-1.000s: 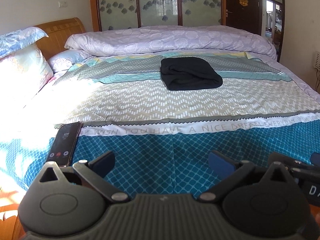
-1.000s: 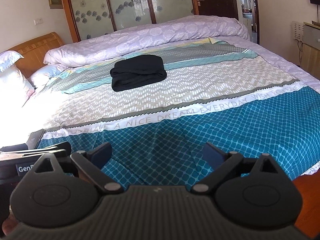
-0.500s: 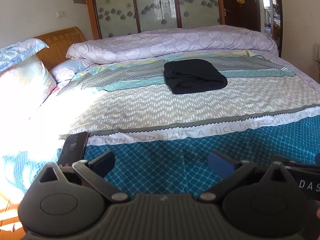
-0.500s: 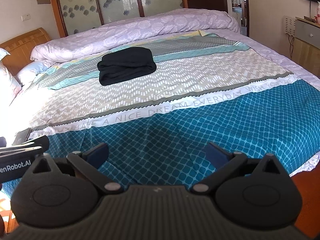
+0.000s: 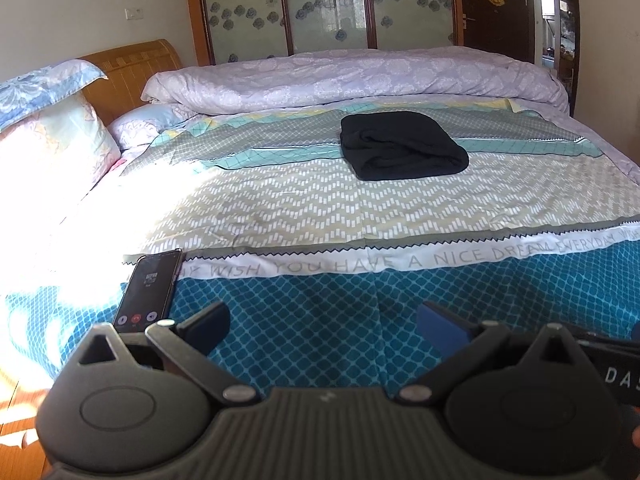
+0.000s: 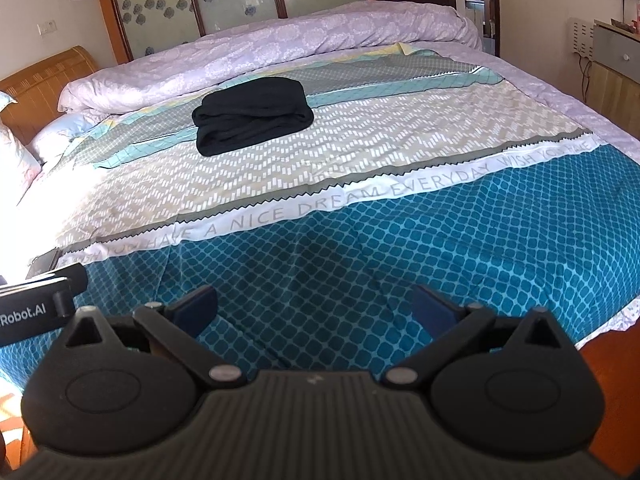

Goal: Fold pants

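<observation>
Left gripper (image 5: 322, 322) held low at the bed's (image 5: 320, 312) near edge, jaws spread wide, empty. Right gripper (image 6: 314, 308) beside it, likewise spread and empty.

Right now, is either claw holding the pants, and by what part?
Nothing is held. The left claw and right claw are both open over the bedspread's near edge, apart from the folded black pants farther up the bed.

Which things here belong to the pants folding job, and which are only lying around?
Belong to the job:
- black pants, lying folded on the bedspread
- left hand-held gripper, open, holding nothing
- right hand-held gripper, open, holding nothing

Just lying about:
- phone at the near left of the bed
- lilac duvet
- pillows
</observation>
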